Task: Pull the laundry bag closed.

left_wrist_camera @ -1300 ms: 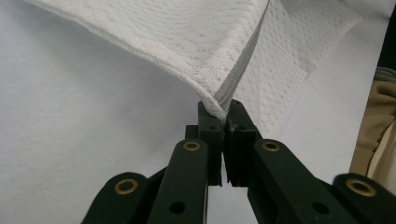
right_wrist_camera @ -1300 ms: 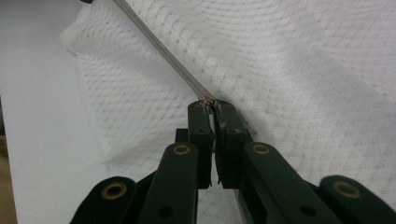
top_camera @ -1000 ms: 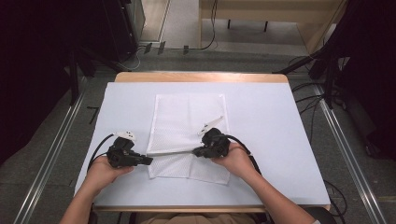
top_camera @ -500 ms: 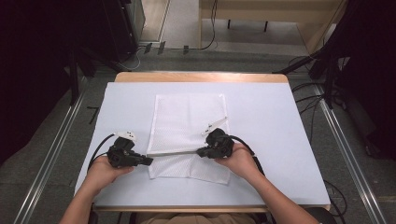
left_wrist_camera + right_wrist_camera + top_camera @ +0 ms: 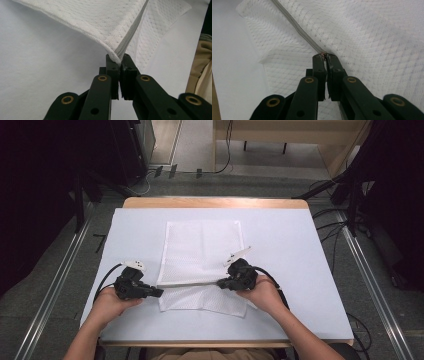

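**Zipper held at both ends — risk of slip or snag**

White mesh laundry bag [image 5: 202, 251] lying flat on the white-covered desk [image 5: 285, 245], near the middle, with a grey zipper line [image 5: 190, 284] stretched across its near part. Bag lifted slightly along that line; a strip of mesh left flat below it.

Left hand-held gripper [image 5: 159, 292] pressed together on the left end of the zipper tape at the bag's edge — seen up close in the left gripper view, jaws pinching the grey tape [image 5: 130, 35] and a fold of mesh with it. Right hand-held gripper [image 5: 223, 283] likewise closed, pinching something small and coppery at the zipper line [image 5: 323, 53], probably the slider or its pull; too small to tell for certain.

Judged as a zip being drawn along the tape, one end anchored, the other pulled.

Possible trouble from here:

- Thin tape slipping out of the left pinch under tension, letting the whole bag drag across the desk instead of the slider running.
- Loose mesh beside the teeth getting caught in the slider, given how closely the fabric folds against the zipper line.
- Small pull escaping from the right jaws if tugged at an angle rather than along the tape.
- Too much lift bunching the bag and bending the zipper track, making the slider bind.
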{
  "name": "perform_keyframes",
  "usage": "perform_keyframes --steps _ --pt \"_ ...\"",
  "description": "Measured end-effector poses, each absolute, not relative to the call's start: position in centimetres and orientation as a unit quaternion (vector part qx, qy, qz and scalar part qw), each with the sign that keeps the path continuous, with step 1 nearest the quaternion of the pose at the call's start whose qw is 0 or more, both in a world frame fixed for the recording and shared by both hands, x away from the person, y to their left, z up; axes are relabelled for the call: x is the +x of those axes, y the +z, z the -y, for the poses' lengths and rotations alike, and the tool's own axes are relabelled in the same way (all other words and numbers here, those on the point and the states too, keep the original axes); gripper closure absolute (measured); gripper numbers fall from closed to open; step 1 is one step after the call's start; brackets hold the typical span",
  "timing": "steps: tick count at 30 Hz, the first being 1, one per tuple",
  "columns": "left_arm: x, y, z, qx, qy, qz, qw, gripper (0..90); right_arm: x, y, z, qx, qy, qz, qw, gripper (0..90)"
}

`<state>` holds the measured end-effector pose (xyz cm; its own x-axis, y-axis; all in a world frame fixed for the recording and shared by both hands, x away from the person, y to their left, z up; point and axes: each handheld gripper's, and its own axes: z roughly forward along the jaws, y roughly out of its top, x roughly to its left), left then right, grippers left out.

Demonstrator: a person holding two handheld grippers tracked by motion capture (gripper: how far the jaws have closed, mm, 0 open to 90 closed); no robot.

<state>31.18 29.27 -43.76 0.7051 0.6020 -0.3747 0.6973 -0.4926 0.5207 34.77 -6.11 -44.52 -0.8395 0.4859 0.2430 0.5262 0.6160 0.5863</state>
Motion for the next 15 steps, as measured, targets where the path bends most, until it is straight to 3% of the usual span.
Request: perform_keyframes --steps 15 --pt "31.2 -43.8 -29.3 0.860 -0.076 -0.378 0.334 87.4 34.7 -44.4 7.3 -0.291 -0.332 0.897 0.027 88.0"
